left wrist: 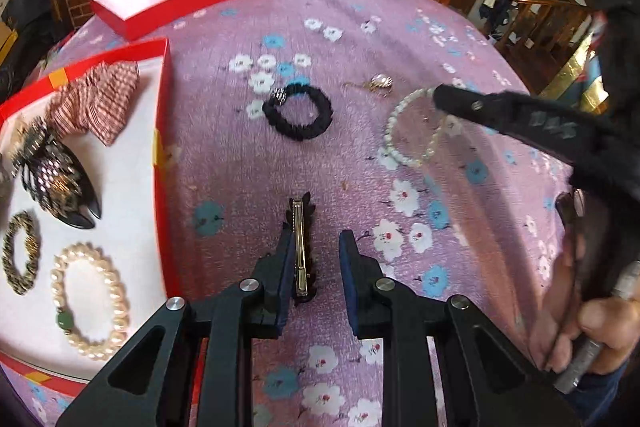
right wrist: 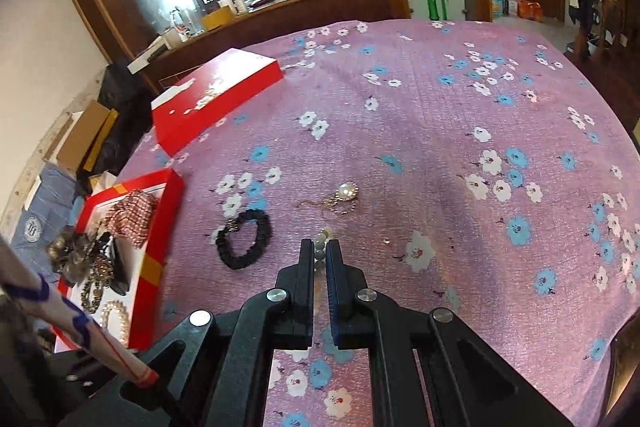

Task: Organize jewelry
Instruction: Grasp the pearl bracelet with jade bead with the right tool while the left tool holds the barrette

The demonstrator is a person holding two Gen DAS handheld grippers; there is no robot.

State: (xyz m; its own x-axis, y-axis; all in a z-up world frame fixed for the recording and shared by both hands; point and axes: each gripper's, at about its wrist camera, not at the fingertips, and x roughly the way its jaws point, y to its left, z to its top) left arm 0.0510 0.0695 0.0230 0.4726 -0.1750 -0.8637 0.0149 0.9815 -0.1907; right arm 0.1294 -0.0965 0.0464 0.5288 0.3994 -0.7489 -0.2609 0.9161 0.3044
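Floral tablecloth [right wrist: 440, 131] — scrunchie [right wrist: 243, 242], brooch [right wrist: 345, 195], box [left wrist: 164, 131]

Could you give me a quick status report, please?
Right gripper shut on pale bead bracelet. Left gripper open around hair clip. Nothing blocking red box.

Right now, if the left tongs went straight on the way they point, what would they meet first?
Beyond the hair clip between them, probably the purple tablecloth; further along sits the black scrunchie. Depth is unclear.

Scrunchie [left wrist: 298, 111] between open box [left wrist: 162, 163] and bead bracelet [left wrist: 412, 125]
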